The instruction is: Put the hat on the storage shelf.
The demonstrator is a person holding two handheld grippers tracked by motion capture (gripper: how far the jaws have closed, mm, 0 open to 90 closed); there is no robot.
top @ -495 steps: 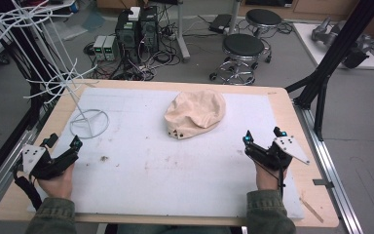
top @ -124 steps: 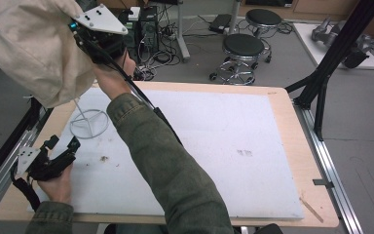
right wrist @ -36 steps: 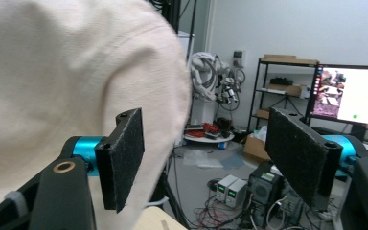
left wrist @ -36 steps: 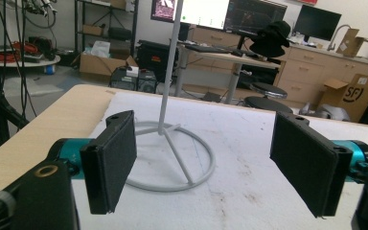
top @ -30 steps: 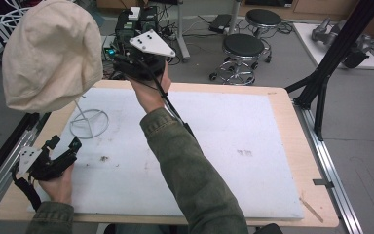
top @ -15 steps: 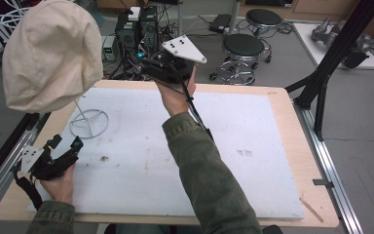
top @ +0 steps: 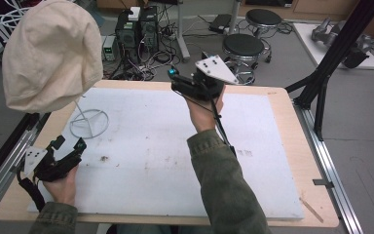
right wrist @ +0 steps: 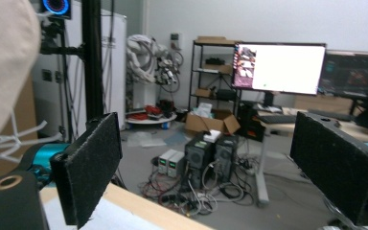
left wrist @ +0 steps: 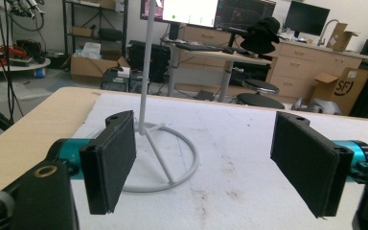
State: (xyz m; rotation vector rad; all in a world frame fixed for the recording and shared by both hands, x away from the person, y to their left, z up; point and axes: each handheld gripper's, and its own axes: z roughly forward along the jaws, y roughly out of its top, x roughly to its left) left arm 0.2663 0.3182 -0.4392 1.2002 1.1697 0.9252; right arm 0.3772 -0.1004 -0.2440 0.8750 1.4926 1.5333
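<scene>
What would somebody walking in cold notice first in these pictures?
Most likely the big cream hat perched high on a white wire stand at the table's far left corner. Next, the right gripper held up in the air over the table's far edge, jaws open and empty, pointing towards the hat. The left gripper sits low at the near left, also open, facing the stand's ring base.

Olive-green sleeves [top: 226, 190] cover both forearms. 2 black grippers [top: 58, 163] carry grey 3-cornered plates [top: 215, 68], teal collars [left wrist: 69, 146], black cables [top: 221, 131] and black foam pads [left wrist: 110, 160].
</scene>
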